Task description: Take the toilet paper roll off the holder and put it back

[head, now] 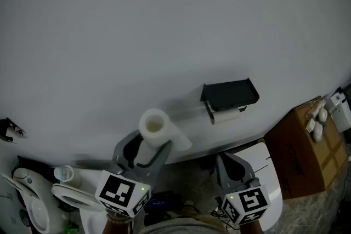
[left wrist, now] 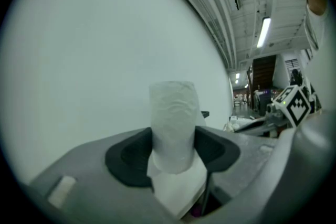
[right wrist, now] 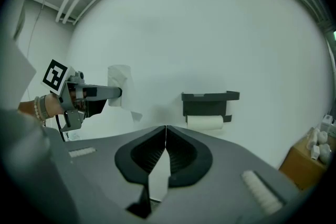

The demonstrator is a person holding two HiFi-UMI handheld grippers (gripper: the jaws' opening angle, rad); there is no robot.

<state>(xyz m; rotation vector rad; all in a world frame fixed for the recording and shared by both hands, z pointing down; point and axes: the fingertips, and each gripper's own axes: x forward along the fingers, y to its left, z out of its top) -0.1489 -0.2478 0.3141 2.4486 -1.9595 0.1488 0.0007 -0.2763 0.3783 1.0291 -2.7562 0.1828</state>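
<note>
Both tools face a white wall [head: 164,35]: left tool [head: 147,150] clamps the toilet paper roll [head: 153,126], right tool [right wrist: 166,131] closed, empty.

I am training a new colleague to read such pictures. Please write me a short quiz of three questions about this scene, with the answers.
1. True or false: the fingers of the right gripper are closed together with nothing between them.
2. Which gripper holds the toilet paper roll? A) the left gripper B) the right gripper C) neither
3. In the right gripper view, what white thing sits under the shelf of the black holder?

Key: 1 true. 2 A. 3 a second roll of paper.
</note>
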